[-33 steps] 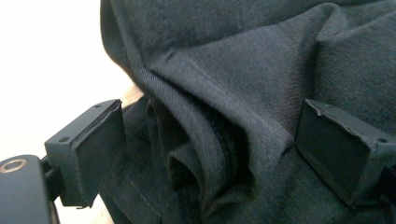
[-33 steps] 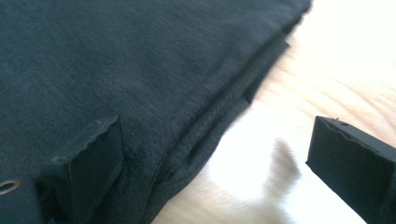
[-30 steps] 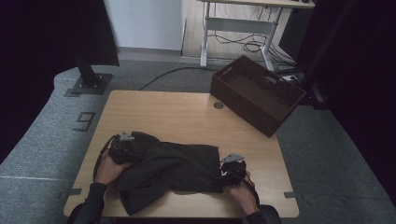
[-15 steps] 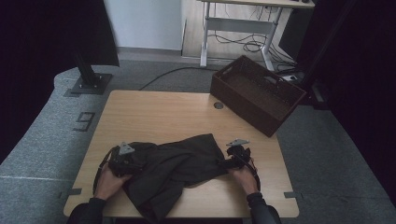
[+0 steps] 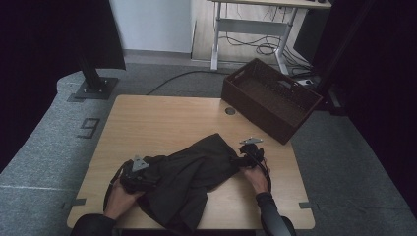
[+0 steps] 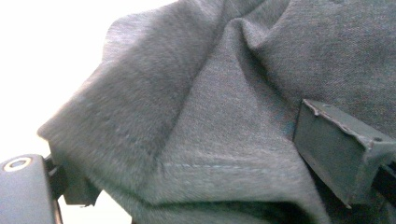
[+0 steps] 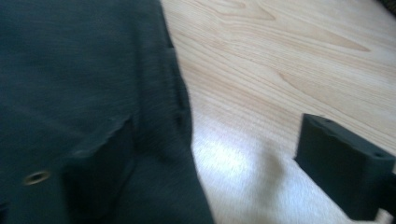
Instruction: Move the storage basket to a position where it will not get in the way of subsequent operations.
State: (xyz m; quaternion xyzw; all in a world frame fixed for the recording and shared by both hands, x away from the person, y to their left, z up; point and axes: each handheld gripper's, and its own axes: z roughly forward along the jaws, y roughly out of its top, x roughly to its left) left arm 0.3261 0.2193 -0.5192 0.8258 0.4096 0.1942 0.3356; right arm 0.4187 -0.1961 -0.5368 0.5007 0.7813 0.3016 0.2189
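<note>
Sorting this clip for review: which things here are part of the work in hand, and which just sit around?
In the work:
- dark garment, lying crumpled on the table
- left gripper at its left end, cloth between the jaws
- right gripper at its right edge

Just lying about:
- brown basket at the table's far right corner
- desk behind

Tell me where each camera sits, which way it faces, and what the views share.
High view: above the person's side, looking forward and down at the table, cloth, basket; both forearms and claws show.
Left gripper view: on the left claw, looking along its jaws into cloth folds.
Right gripper view: on the right claw, facing the cloth edge and tabletop.
All share the cloth.
</note>
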